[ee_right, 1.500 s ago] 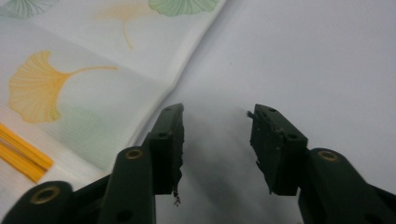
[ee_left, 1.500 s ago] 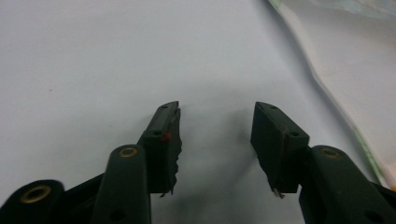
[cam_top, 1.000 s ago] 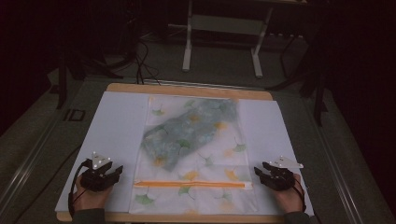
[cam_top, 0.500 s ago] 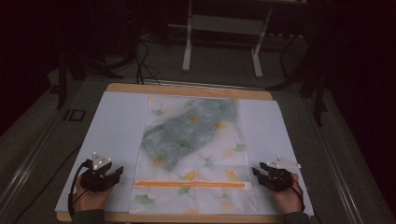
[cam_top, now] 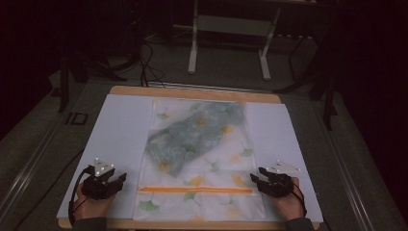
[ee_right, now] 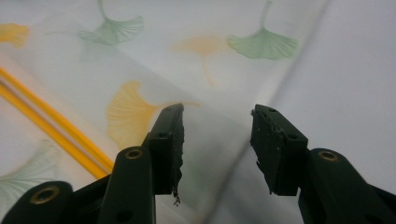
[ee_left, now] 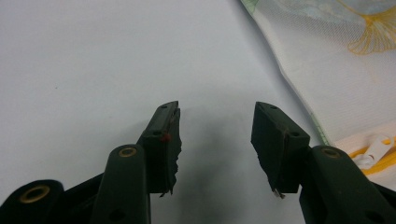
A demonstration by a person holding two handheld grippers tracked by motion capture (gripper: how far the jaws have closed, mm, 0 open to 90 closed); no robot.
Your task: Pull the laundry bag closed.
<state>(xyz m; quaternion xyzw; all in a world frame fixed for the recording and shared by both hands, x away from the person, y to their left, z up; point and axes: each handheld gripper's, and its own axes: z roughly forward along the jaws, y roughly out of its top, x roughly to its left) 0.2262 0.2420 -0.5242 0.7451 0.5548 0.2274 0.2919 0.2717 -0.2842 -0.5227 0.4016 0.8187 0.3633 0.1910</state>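
Observation:
A translucent zip bag [cam_top: 199,159] printed with ginkgo leaves lies flat in the middle of the white mat, with a folded grey-green cloth [cam_top: 185,139] inside. Its orange zipper strip [cam_top: 195,189] runs across near the front edge. My left gripper [cam_top: 118,179] rests open on the mat just left of the bag, and the bag's edge and white zipper pull [ee_left: 376,149] sit to the right of its jaws. My right gripper [cam_top: 255,179] is open at the bag's right edge, by the zipper's end. Its jaws hover over the bag's edge [ee_right: 261,79] with nothing between them.
The white mat [cam_top: 115,130] covers a wooden board [cam_top: 192,91] whose edge shows at the back. Dark floor, cables and a metal stand frame [cam_top: 231,29] lie beyond the table. Bare mat stretches on both sides of the bag.
My right gripper has slid left, from beside the bag onto its right edge. The left gripper has barely moved.

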